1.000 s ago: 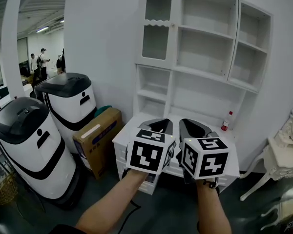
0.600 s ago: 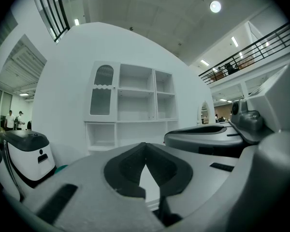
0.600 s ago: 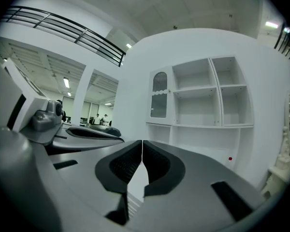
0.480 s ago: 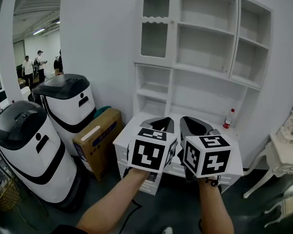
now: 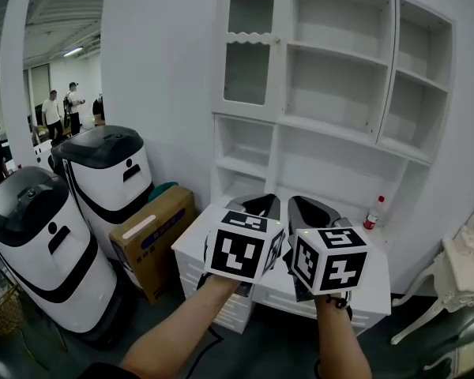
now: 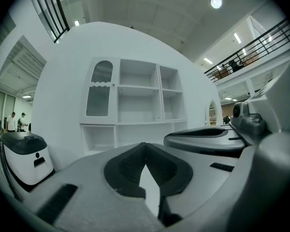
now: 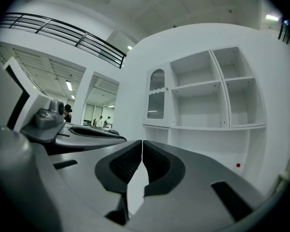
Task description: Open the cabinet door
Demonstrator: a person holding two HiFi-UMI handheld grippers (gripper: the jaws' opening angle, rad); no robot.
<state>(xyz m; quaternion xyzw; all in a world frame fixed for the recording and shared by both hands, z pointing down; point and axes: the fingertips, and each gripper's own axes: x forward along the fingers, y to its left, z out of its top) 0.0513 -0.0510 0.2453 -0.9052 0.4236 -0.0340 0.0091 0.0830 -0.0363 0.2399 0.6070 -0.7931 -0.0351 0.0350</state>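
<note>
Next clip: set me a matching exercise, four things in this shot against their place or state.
Things:
1 arched cabinet door
2 red-capped bottle
3 cardboard box
4 right claw

Place or state:
A on the floor, left of the cabinet
B shut, empty
C closed, cabinet's top left
D right end of the counter

Pairs: 1-C, 2-D, 3-A, 4-B

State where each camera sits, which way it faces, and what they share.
Head view: on the person's head, facing down at the white cabinet; both forearms, left gripper and right gripper show.
Left gripper view: rides the left gripper, facing the cabinet along its closed fingers; right gripper at right.
Right gripper view: mirrored; left gripper at left.
Shared: the arched cabinet door.
</note>
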